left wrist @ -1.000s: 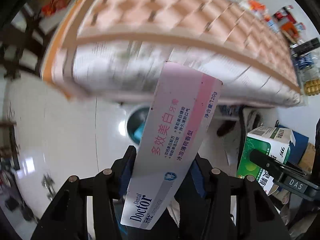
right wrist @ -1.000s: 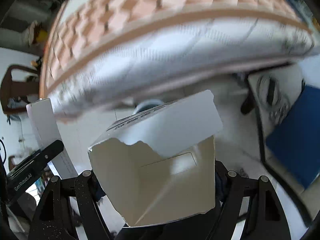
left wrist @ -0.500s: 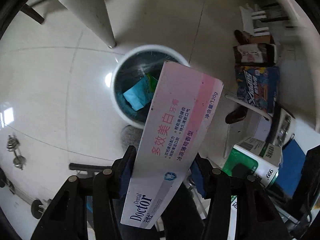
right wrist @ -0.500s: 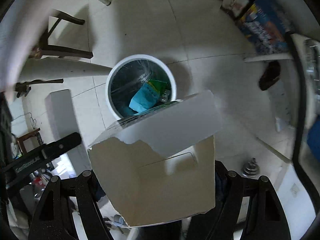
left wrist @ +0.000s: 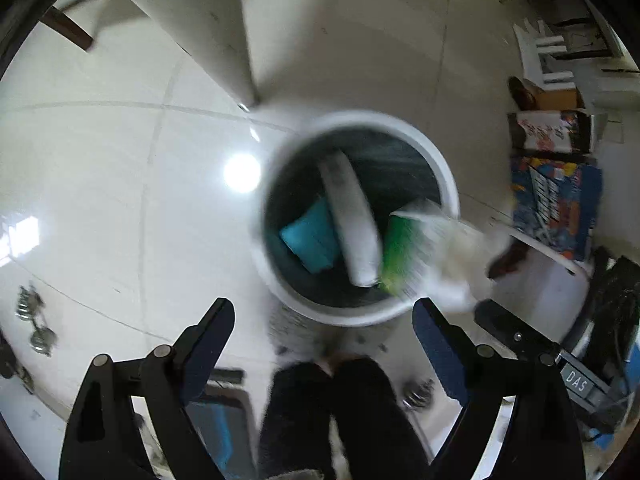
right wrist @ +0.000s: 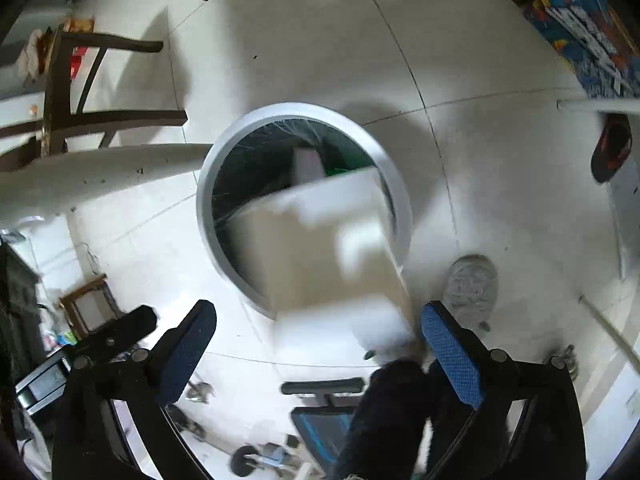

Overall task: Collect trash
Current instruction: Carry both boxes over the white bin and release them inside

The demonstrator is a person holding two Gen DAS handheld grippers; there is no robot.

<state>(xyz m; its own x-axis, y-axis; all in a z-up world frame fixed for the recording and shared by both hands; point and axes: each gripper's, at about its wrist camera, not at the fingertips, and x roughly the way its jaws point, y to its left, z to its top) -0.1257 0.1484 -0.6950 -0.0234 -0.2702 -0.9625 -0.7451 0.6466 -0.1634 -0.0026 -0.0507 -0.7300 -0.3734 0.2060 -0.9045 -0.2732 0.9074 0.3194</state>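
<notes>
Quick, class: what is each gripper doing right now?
Left gripper: opening, nothing between its jaws.
Right gripper: opening, cardboard box dropping free towards the bin.

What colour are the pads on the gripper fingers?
Blue, on black fingers. The pads show best in the right wrist view.

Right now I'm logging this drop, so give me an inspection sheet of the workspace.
Surface: pale tiled floor, glare spot.
Job's things: white bin holds teal packet and long pale box; green carton blurred at its rim.
Clutter: printed boxes, weights, stool.
Grippers: left gripper and right gripper, jaws opening, nothing pressed.
Cables: nothing seen.
Surroundings: table leg, chair, person's dark trousers.
</notes>
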